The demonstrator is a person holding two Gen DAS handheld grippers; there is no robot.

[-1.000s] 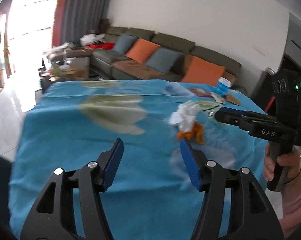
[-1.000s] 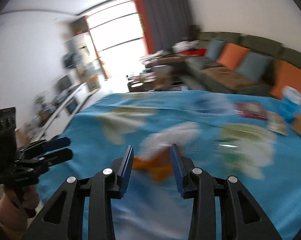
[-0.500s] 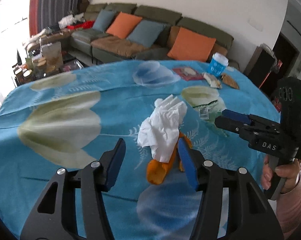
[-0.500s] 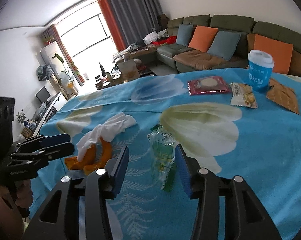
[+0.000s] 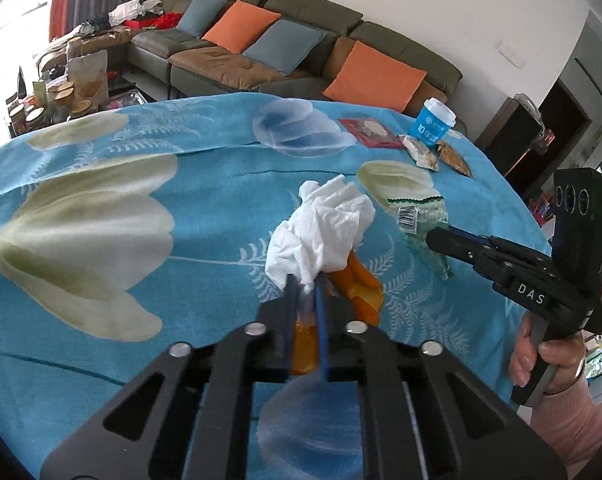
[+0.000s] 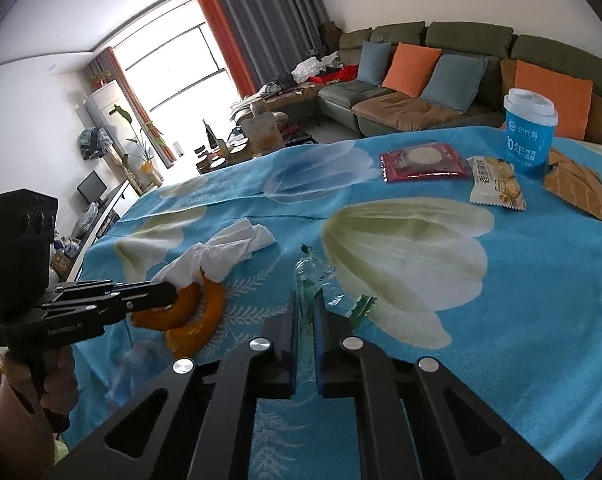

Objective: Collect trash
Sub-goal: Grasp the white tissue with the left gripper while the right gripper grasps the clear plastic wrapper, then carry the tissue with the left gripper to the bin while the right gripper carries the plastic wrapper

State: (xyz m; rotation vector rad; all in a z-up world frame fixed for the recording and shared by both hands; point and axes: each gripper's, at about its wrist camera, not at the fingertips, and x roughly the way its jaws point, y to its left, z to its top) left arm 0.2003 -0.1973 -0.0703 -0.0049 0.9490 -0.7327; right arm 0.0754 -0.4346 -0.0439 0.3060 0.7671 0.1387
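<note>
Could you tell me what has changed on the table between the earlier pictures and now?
Both tools closed in half a second. The left tool, earlier open around the white tissue and orange peel, is now shut on the tissue. The right tool, earlier open around the clear plastic wrapper, now pinches it. The blue cup and snack packets stayed put.

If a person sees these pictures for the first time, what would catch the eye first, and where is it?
Most striking is the crumpled white tissue in the middle of the blue flowered tablecloth, pinched by the left claw over curled orange peel. Just right of it, the right claw is shut on a clear plastic wrapper. At the far edge stands a blue paper cup beside three snack packets.
</note>
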